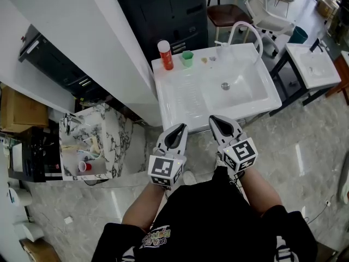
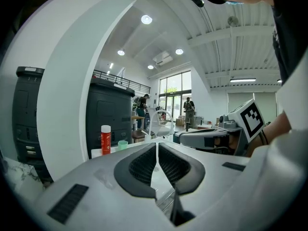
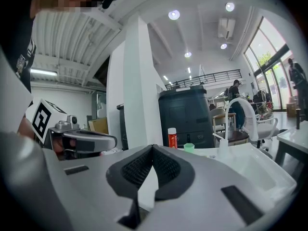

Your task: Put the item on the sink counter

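The white sink counter (image 1: 174, 94) stands right in front of me, with a basin and a curved white faucet (image 1: 248, 31). On its back left corner are a red bottle with a white cap (image 1: 165, 55) and a small green cup (image 1: 187, 58). My left gripper (image 1: 182, 126) and right gripper (image 1: 214, 119) hover side by side at the counter's front edge, both shut and holding nothing. The left gripper view shows its jaws (image 2: 157, 146) meeting, with the bottle (image 2: 105, 139) and cup (image 2: 123, 145) beyond. The right gripper (image 3: 153, 148) likewise has its jaws together, the bottle (image 3: 172, 137) ahead.
A white column (image 1: 109, 48) rises left of the sink, a dark cabinet (image 1: 169, 10) behind it. A low marble-patterned table (image 1: 112, 132) with a red cup (image 1: 84, 166) sits at the left. A second white sink (image 1: 311, 64) and a chair (image 1: 270, 12) stand at the right.
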### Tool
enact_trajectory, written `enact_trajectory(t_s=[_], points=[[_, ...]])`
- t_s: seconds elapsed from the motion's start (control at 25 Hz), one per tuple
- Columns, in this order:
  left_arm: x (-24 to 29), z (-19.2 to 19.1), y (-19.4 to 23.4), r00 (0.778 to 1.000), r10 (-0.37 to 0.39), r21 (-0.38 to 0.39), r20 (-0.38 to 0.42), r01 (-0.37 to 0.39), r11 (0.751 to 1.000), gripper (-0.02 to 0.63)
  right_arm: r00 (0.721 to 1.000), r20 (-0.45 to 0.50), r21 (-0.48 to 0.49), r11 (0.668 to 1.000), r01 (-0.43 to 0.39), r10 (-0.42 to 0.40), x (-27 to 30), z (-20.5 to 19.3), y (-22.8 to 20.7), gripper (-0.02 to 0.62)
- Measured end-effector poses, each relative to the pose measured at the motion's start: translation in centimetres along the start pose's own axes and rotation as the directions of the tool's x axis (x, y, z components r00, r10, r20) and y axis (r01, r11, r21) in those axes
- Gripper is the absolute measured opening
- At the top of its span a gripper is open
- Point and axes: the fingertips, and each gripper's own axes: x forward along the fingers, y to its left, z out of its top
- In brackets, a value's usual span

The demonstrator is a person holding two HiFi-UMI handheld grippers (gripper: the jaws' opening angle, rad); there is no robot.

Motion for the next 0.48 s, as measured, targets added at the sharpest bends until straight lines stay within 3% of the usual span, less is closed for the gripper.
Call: enact_trajectory(t_s=[0.48], points=[[0.13, -0.22, -0.05, 1.000, -0.001, -0.009, 0.001, 0.001, 1.000, 0.026, 1.000, -0.001, -0.004, 1.000, 0.000, 0.000, 0.08, 0.11, -0.06, 0.054]])
